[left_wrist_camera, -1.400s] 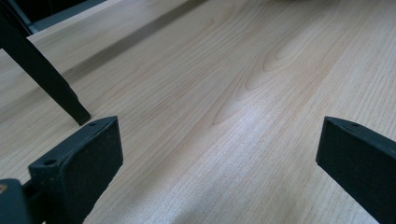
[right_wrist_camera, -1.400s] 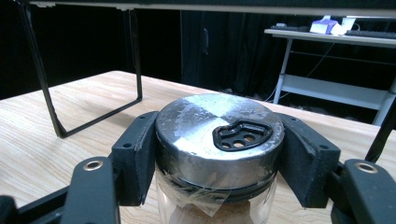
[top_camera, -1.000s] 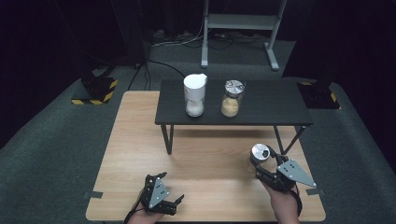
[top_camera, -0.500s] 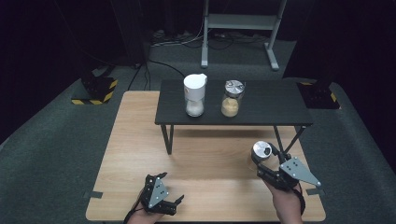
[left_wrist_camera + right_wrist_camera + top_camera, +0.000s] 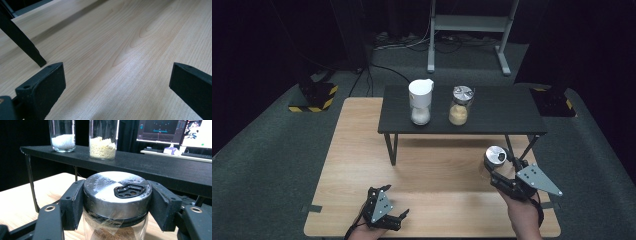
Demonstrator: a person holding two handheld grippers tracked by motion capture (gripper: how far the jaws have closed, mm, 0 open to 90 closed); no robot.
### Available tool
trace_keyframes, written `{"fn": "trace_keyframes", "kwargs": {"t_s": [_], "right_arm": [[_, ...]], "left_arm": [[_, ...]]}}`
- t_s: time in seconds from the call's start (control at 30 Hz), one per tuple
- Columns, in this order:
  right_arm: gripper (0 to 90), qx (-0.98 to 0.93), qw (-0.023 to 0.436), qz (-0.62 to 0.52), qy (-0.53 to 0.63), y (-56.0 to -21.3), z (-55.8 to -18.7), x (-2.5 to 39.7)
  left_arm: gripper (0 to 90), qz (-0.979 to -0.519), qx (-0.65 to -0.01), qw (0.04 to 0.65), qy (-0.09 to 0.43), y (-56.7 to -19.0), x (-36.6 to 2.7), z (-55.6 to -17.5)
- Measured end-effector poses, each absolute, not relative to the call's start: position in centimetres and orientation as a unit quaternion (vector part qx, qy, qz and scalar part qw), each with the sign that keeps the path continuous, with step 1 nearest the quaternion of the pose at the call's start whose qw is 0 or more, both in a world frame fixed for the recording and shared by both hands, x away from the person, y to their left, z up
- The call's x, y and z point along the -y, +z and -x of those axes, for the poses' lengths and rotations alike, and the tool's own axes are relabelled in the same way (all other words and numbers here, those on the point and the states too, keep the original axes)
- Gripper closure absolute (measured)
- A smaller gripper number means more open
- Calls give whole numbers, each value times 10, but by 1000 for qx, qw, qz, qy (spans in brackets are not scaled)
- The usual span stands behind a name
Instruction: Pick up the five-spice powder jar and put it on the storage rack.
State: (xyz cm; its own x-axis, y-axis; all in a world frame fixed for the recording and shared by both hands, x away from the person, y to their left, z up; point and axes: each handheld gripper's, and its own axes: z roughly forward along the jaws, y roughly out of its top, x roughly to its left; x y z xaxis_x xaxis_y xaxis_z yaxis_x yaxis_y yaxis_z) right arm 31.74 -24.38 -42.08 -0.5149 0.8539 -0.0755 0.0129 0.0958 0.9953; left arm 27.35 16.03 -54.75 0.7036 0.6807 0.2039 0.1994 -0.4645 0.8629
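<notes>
- A glass shaker jar point(image 5: 117, 210) with a shiny metal lid is clamped at lid height between the two black jaws of the right gripper point(image 5: 504, 175), brown powder being seen through the glass
- In the high view the jar point(image 5: 495, 157) is held upright over the right front part of the light wooden table point(image 5: 357, 150), just in front of a low black shelf point(image 5: 497, 112)
- On the shelf two further jars are stood side by side: one with a white lid and white grains point(image 5: 420, 101), one with a metal lid and pale yellow grains point(image 5: 460, 105)
- The left gripper point(image 5: 384, 210) is held low at the table's front edge, its jaws spread wide apart with nothing but bare wood between them
</notes>
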Motion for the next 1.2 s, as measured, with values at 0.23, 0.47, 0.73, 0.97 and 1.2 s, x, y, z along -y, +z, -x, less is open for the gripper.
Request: {"fn": "trace_keyframes", "kwargs": {"t_s": [0.23,0.47,0.73,0.97,1.2], "right_arm": [[343,-643,362,-334,586,-412,-318,245],[343,-640,362,-332,591,-403,-319,245],[343,-635,362,-332,597,-395,-321,244],[343,-631,364,-328,601,-388,-322,243],[343,-628,365,-327,605,-383,-326,242]], "left_arm": [[7,-810,-271,442,273,-548,-160,-273],[7,-810,-271,442,273,-547,-161,-274],[7,-810,-270,443,272,-547,-161,-274],[7,-811,-269,443,272,-547,-161,-274],[7,-812,-266,441,273,-548,-160,-273]]}}
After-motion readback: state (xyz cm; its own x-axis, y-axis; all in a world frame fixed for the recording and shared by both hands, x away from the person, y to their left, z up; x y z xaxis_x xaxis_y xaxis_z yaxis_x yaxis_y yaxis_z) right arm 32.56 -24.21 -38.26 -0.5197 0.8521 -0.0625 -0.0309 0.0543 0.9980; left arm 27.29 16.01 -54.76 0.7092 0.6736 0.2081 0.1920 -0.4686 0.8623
